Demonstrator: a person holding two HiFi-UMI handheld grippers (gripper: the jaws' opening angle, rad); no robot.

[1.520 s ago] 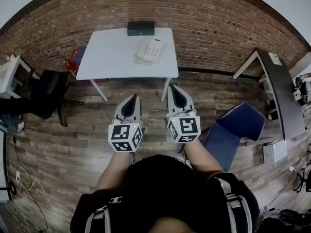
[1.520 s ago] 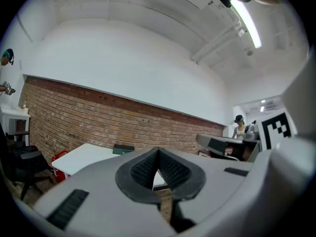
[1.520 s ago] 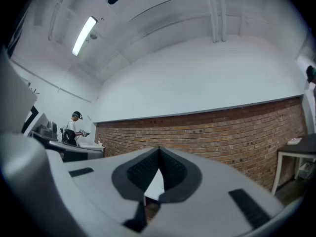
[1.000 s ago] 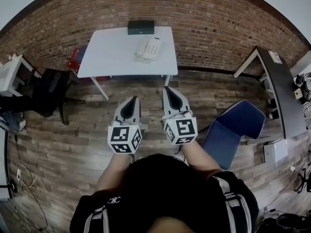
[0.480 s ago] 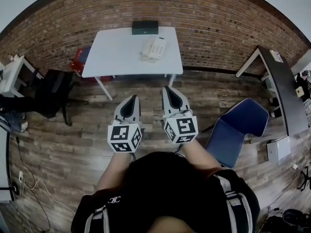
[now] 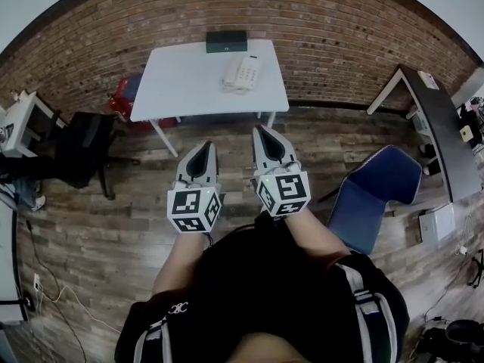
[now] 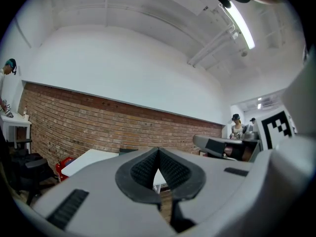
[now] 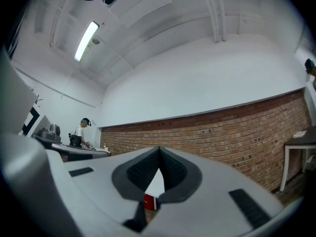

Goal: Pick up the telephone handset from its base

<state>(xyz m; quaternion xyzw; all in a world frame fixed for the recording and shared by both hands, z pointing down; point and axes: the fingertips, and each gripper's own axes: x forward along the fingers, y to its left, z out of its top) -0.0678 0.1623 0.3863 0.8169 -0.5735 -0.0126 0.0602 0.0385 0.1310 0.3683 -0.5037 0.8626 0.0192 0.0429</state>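
Left gripper (image 6: 203,148) and right gripper (image 6: 265,131), jaws together, face the table (image 6: 181,85) holding the telephone (image 6: 243,72); blue chair (image 6: 382,191) rightward.

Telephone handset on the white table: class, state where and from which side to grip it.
Probably its middle, from above, pinching across its width: the handset lies flat along the left side of the base. Its finer shape is unclear.

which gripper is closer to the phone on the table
Right. The right gripper is short of the table, nearly facing the telephone; the left gripper is farther back, leftward.
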